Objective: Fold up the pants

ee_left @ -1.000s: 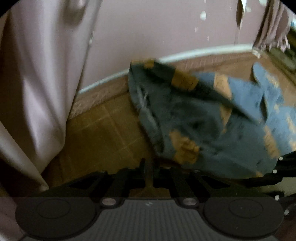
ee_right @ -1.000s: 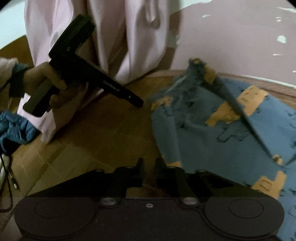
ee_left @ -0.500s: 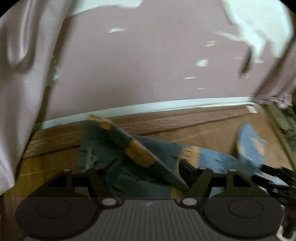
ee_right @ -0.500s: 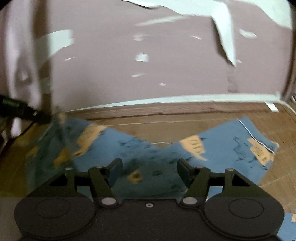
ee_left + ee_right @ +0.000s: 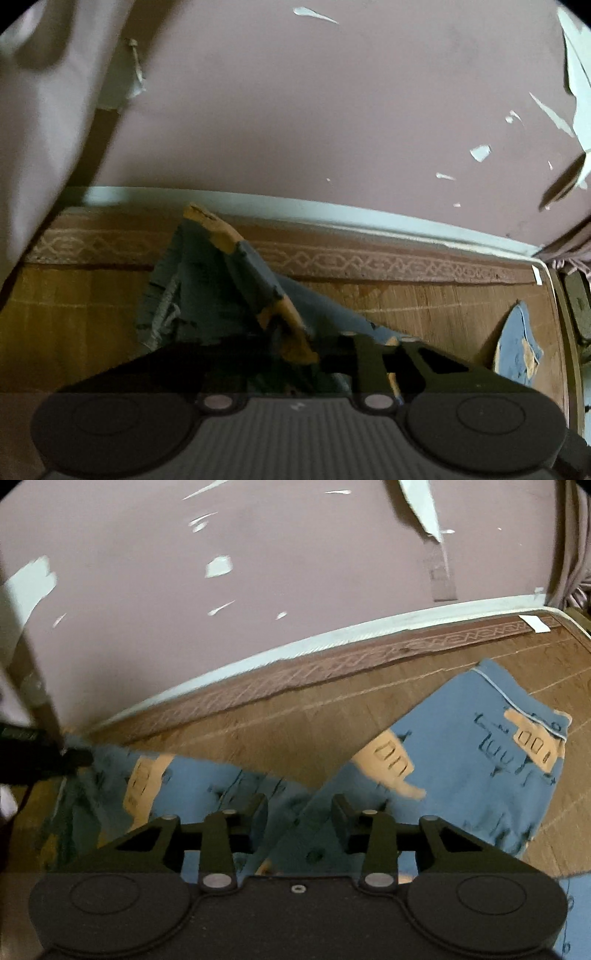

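Since a second ago both grippers have dropped low over the blue pants [image 5: 461, 746] spread on the floor mat [image 5: 295, 731]: left gripper [image 5: 295, 354] jaws seemingly clamping a lifted fold, right gripper [image 5: 299, 812] jaws open and needing its own edge before folding over.

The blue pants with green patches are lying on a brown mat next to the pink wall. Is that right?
Not quite: the patches are orange-tan, not green. The right wrist view shows them clearly on the blue pants. The rest holds: the pants lie on a brown mat next to the pink wall.
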The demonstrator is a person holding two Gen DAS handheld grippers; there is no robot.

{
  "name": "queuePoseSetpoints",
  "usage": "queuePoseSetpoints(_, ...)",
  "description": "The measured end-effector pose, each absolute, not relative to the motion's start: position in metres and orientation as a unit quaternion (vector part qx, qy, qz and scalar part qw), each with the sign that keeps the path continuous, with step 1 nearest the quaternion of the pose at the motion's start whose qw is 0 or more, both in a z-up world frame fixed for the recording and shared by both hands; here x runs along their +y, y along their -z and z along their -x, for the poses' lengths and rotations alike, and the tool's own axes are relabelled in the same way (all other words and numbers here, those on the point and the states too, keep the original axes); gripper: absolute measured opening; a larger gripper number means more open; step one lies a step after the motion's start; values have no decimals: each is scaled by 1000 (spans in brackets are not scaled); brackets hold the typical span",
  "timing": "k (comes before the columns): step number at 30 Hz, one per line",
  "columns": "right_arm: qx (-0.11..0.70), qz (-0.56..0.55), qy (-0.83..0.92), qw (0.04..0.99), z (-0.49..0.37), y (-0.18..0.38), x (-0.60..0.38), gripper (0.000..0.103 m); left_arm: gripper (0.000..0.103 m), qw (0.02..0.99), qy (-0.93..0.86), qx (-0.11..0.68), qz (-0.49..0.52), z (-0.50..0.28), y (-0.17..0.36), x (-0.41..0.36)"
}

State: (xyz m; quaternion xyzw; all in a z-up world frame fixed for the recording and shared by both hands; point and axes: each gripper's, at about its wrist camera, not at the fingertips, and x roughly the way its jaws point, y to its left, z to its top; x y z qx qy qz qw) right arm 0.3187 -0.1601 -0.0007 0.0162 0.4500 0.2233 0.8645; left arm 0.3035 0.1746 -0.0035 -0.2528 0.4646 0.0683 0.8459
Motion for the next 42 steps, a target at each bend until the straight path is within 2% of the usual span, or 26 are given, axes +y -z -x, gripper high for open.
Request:
queuePoseSetpoints(4,450,8,-237,861,-294,3,-158,42,2,844,-69,465,258,-297,3,177)
queuePoseSetpoints(8,472,-23,-227,851,-293,14,-157,42,1,846,-68,459,263,-290,-2,178)
queuePoseSetpoints(15,465,-44,-168,868,-284,20,-142,38,0,850,-68,450,265,-281,-11,178)
queuePoseSetpoints(17,458,-30,-145,877,-282,24,-138,18,0,852,-65,447,265,-277,-13,178)
queuePoseSetpoints(18,455,-33,-131,880,-282,26,-140,0,0,853,-64,445,266,-275,-14,178)
queuePoseSetpoints(24,417,-84,-108,899,-266,15,-164,0,0,856,-50,435,273,-257,-18,179)
queuePoseSetpoints(27,431,-94,-135,887,-266,15,-166,0,0,855,-51,436,275,-253,-19,182)
queuePoseSetpoints(28,439,-98,-140,882,-266,15,-165,11,0,855,-52,435,277,-252,-19,182)
queuePoseSetpoints(29,445,-96,-140,879,-266,16,-162,17,0,855,-52,434,278,-252,-19,182)
queuePoseSetpoints(30,447,-95,-139,878,-266,16,-159,30,0,855,-52,433,279,-252,-19,181)
queuePoseSetpoints(31,445,-94,-137,880,-266,16,-156,33,0,855,-50,433,280,-252,-19,181)
queuePoseSetpoints(39,425,-36,-78,901,-265,26,-120,36,0,865,-44,430,255,-251,-17,175)
queuePoseSetpoints(40,421,-33,-75,903,-265,27,-118,32,0,865,-43,429,254,-251,-17,175)
queuePoseSetpoints(41,415,-27,-75,906,-265,27,-116,20,0,866,-42,429,255,-250,-17,175)
queuePoseSetpoints(42,409,-21,-74,909,-264,26,-115,1,0,866,-42,428,255,-250,-17,175)
